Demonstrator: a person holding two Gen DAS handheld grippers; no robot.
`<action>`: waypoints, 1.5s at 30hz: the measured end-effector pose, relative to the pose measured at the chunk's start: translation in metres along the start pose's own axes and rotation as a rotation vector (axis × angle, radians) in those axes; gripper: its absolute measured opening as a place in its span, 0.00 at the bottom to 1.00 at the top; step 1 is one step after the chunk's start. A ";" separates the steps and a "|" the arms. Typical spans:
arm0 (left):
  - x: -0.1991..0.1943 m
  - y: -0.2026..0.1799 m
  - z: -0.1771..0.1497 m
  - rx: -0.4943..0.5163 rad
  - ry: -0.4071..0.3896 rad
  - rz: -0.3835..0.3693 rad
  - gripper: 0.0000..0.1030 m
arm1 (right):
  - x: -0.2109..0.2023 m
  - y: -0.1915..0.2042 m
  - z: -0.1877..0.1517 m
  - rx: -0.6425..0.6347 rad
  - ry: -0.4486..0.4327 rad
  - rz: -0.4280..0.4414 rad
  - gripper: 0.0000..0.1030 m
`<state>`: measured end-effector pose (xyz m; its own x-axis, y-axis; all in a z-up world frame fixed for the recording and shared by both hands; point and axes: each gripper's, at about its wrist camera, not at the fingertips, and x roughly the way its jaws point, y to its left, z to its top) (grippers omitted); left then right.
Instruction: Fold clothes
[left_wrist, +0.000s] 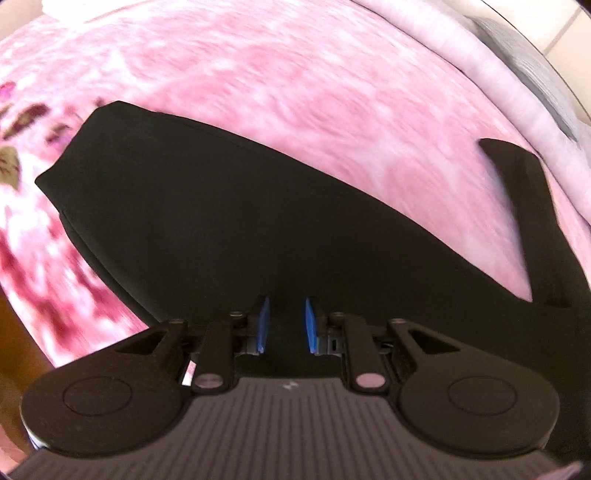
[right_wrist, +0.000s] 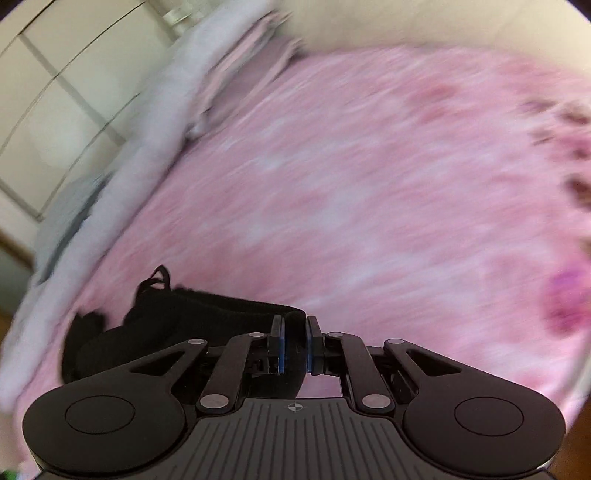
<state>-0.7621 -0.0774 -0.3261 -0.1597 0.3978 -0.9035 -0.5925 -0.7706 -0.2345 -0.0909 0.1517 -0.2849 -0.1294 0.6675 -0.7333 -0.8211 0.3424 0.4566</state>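
A black garment (left_wrist: 229, 221) lies spread over a pink floral bedspread (left_wrist: 295, 92). My left gripper (left_wrist: 286, 306) has its blue pads a little apart with the black cloth between them, gripping it. A strap or narrow part (left_wrist: 517, 184) of the garment runs up at the right. In the right wrist view the garment's bunched edge with a drawstring (right_wrist: 184, 310) reaches into my right gripper (right_wrist: 294, 325), whose pads are closed on the black cloth. Both views are motion-blurred.
The pink bedspread (right_wrist: 369, 184) fills most of both views. A pale lilac folded blanket (right_wrist: 166, 122) lies along the bed's edge. White tiled wall or cabinet (right_wrist: 55, 92) stands beyond it. A grey ribbed thing (left_wrist: 535, 70) sits at the far right.
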 end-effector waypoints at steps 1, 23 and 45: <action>-0.002 -0.003 -0.006 0.010 0.005 -0.003 0.16 | -0.005 -0.013 0.003 0.011 -0.015 -0.032 0.08; -0.012 0.066 0.023 -0.215 -0.126 0.180 0.02 | 0.005 -0.070 -0.017 0.248 0.127 -0.031 0.09; -0.056 -0.022 0.027 -0.044 -0.036 0.058 0.16 | -0.038 -0.025 0.020 0.164 0.053 -0.206 0.41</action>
<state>-0.7615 -0.0694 -0.2609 -0.2216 0.3694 -0.9025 -0.5468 -0.8133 -0.1987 -0.0547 0.1315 -0.2584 -0.0011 0.5381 -0.8429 -0.7328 0.5731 0.3669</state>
